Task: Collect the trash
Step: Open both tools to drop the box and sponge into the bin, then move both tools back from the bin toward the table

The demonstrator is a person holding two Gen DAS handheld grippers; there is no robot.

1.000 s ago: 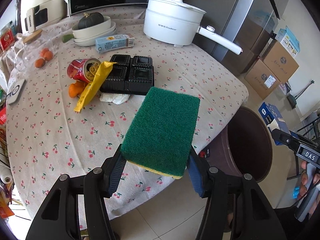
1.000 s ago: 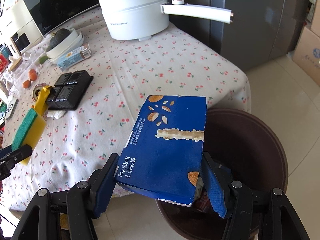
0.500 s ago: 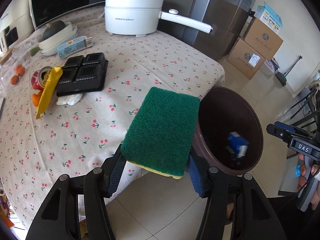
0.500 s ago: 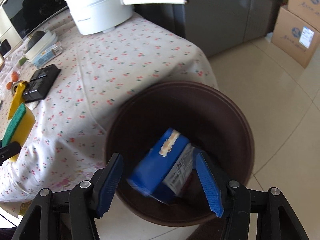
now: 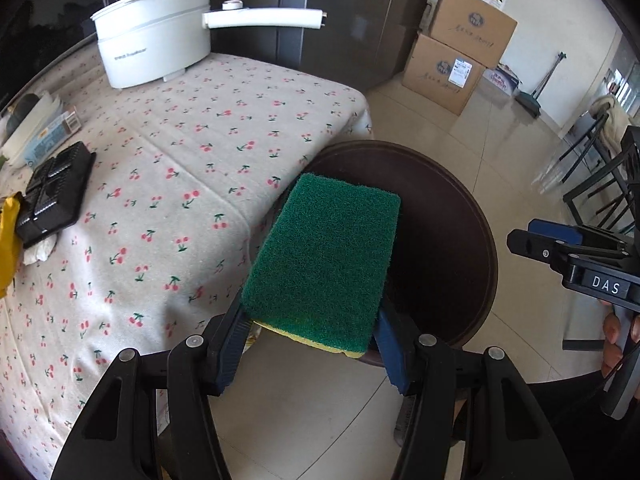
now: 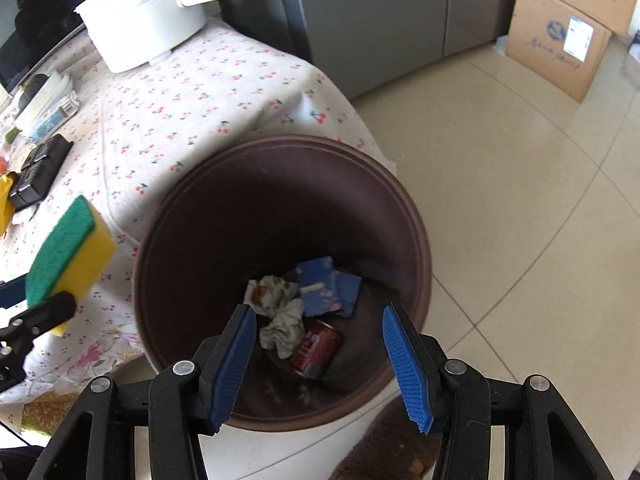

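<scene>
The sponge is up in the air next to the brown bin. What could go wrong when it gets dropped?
1. The sponge sits only partly over the trash bin, close to its table-side rim. Released now, it might hit the rim and land on the floor.
2. The left gripper holds it by one end, so it may tumble as it falls.
3. The right gripper, jaws empty, hangs over the bin's mouth and could get in the way.

Right claw (image 6: 320, 356) empty, closing over brown bin (image 6: 408, 216); blue box (image 6: 320, 286) inside.
</scene>
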